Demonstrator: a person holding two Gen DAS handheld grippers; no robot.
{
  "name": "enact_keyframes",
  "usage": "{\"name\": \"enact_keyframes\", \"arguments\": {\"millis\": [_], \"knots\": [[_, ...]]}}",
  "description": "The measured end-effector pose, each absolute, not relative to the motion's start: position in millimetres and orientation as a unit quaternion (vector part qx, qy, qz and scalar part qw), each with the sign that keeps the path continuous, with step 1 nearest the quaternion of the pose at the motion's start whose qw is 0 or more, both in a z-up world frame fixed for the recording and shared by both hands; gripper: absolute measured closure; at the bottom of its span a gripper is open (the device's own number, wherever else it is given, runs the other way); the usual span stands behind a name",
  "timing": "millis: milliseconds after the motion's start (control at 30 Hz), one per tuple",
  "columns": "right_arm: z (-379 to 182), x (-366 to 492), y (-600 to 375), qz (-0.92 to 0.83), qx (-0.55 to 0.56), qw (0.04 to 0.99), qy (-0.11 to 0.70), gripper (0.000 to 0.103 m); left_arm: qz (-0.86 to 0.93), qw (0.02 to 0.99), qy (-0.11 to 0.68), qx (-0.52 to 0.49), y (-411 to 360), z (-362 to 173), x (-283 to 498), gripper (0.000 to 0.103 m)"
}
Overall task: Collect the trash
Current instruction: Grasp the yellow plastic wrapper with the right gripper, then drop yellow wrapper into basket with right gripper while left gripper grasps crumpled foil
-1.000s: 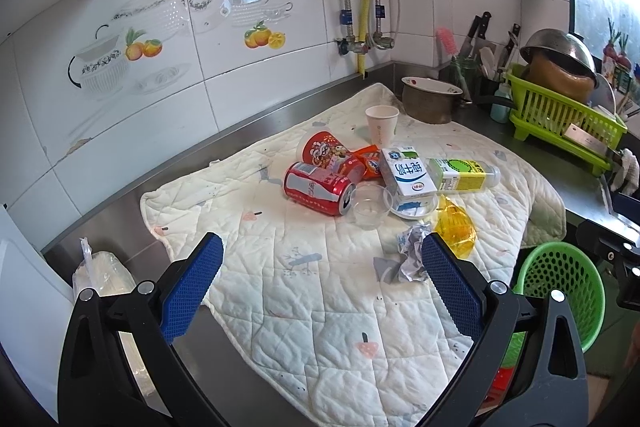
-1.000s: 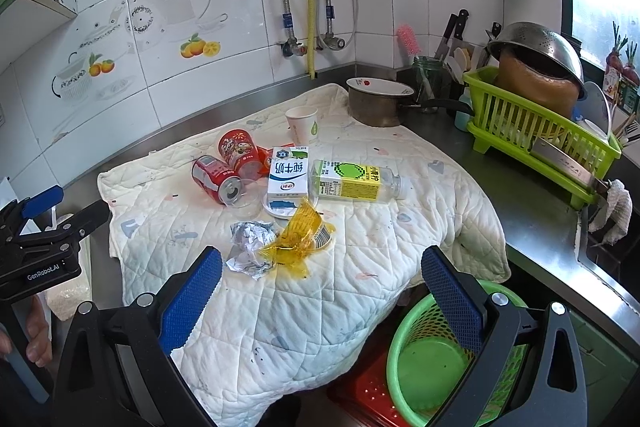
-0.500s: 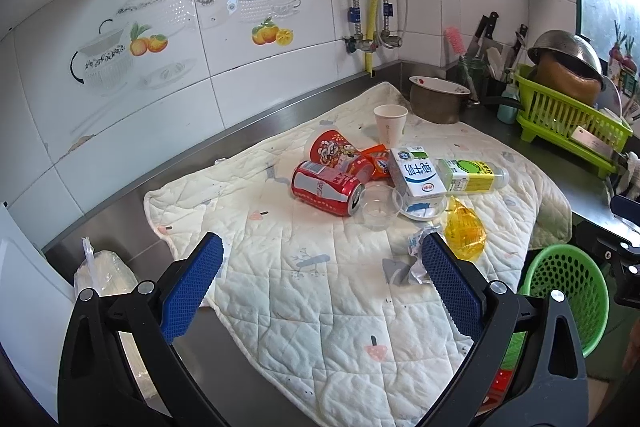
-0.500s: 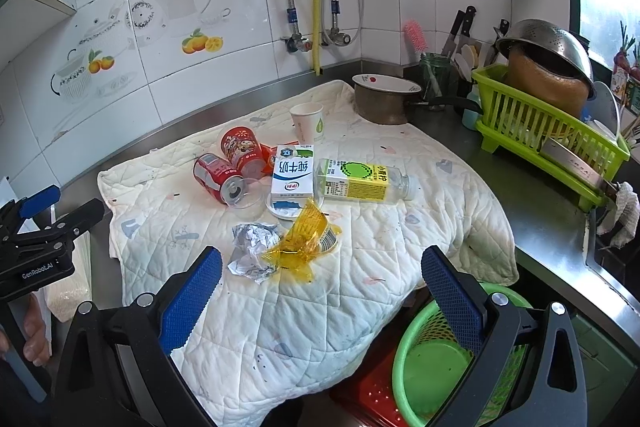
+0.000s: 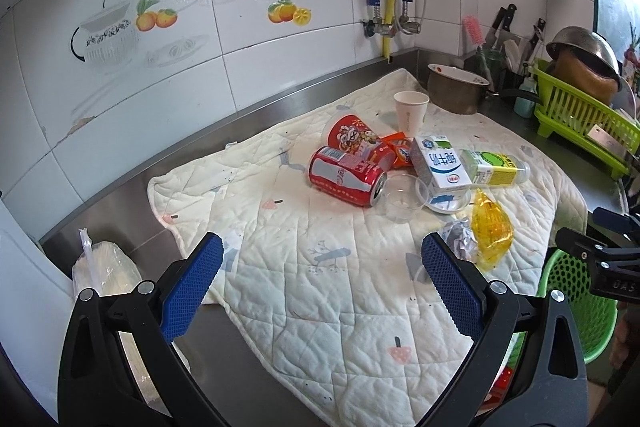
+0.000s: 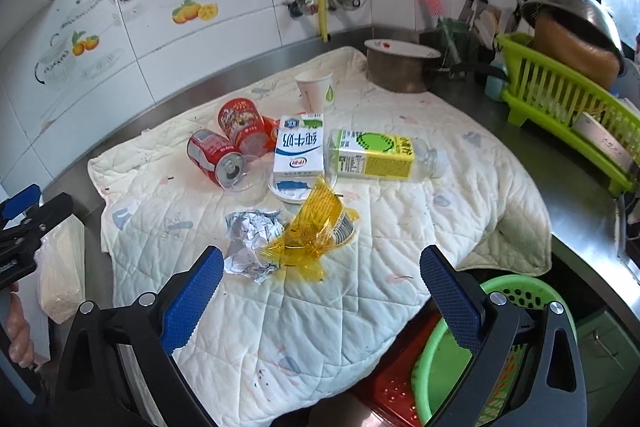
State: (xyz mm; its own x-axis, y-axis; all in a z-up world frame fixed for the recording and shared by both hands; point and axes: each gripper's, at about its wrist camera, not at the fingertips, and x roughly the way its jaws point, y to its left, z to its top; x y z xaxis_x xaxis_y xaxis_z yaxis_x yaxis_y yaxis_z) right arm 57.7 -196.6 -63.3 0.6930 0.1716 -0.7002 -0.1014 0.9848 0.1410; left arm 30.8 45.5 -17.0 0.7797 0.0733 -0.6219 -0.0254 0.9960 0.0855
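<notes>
From the left wrist view, the left gripper (image 5: 320, 291) hangs above the near edge of a quilted mat (image 5: 280, 291) with its blue-padded jaws spread wide and nothing between them. Taking the milk carton (image 5: 440, 165) as the marker: a red soda can (image 5: 346, 175) lies on its side to the carton's left, a clear plastic cup (image 5: 400, 197) sits between the two, a labelled plastic bottle (image 5: 494, 169) lies to its right, and a paper cup (image 5: 410, 111) stands behind it. In front of the carton lie a yellow wrapper (image 5: 490, 231) and crumpled foil (image 5: 460, 241), touching each other. A green basket (image 5: 576, 299) sits lower, off the mat's right edge.

From the right wrist view, the right gripper (image 6: 320, 291) is likewise wide open and holds nothing, poised over the mat just in front of the foil (image 6: 250, 241) and yellow wrapper (image 6: 314, 231). The carton (image 6: 298, 155) lies behind them, and the green basket (image 6: 452, 351) is below the right finger.
</notes>
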Motion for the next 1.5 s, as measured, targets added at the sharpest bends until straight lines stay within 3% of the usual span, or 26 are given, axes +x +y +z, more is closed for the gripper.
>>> {"name": "enact_keyframes", "arguments": {"millis": [133, 200, 633, 800, 1067, 1500], "knots": [[-80, 78, -194, 0.076, 0.056, 0.910, 0.404, 0.012, 0.029, 0.940, 0.339, 0.035, 51, -22, 38, 0.005], [-90, 90, -194, 0.074, 0.066, 0.902, 0.419, 0.021, 0.030, 0.938, 0.342, 0.035, 54, -24, 41, 0.005], [-140, 158, -199, 0.059, 0.142, 0.863, 0.482, 0.027, 0.020, 0.933, 0.358, 0.036, 58, -37, 56, 0.005], [-163, 168, -203, 0.056, 0.179, 0.837, 0.514, 0.044, -0.003, 0.933, 0.357, 0.035, 51, -39, 62, 0.005], [-156, 156, -214, 0.062, 0.199, 0.845, 0.492, 0.070, -0.065, 0.929, 0.362, 0.028, 26, -49, 75, 0.005], [-113, 78, -274, 0.000, 0.192, 0.879, 0.436, 0.072, -0.176, 0.897, 0.405, 0.032, -39, -95, 123, 0.006]]}}
